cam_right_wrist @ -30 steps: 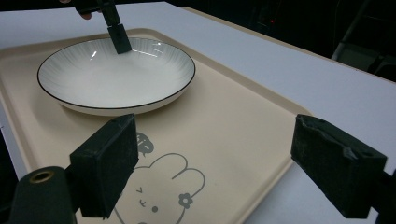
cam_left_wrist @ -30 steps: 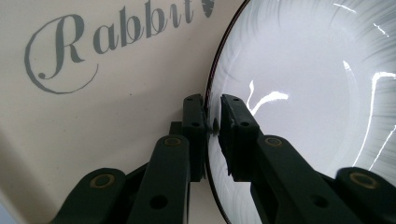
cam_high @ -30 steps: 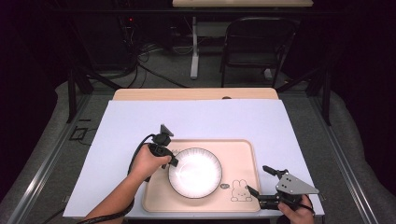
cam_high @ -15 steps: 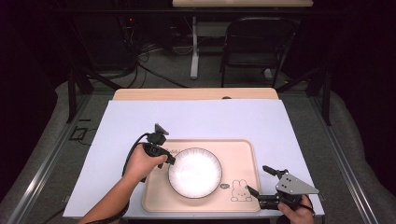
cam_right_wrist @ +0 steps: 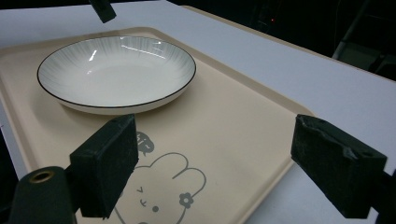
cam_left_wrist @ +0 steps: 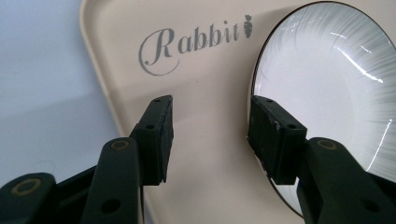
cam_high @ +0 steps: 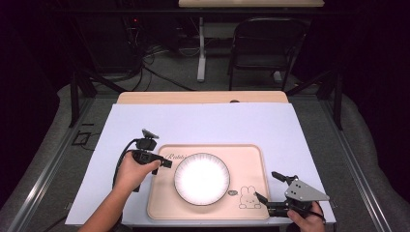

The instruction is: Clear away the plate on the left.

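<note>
Plate (cam_left_wrist: pixel 327 88) rim behind tool pad (cam_left_wrist: pixel 273 135)

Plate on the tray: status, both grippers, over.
Left gripper jaws just opened, nothing between them, beside the plate rim. Right gripper open at the tray corner. Plate flat on tray. Nothing in the way.

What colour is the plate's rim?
Black, a thin line around the white plate; clearest in the right gripper view.

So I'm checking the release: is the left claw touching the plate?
Apart. In the left gripper view the left claw, jaws just opened, stands off the plate rim, nothing between them.
</note>
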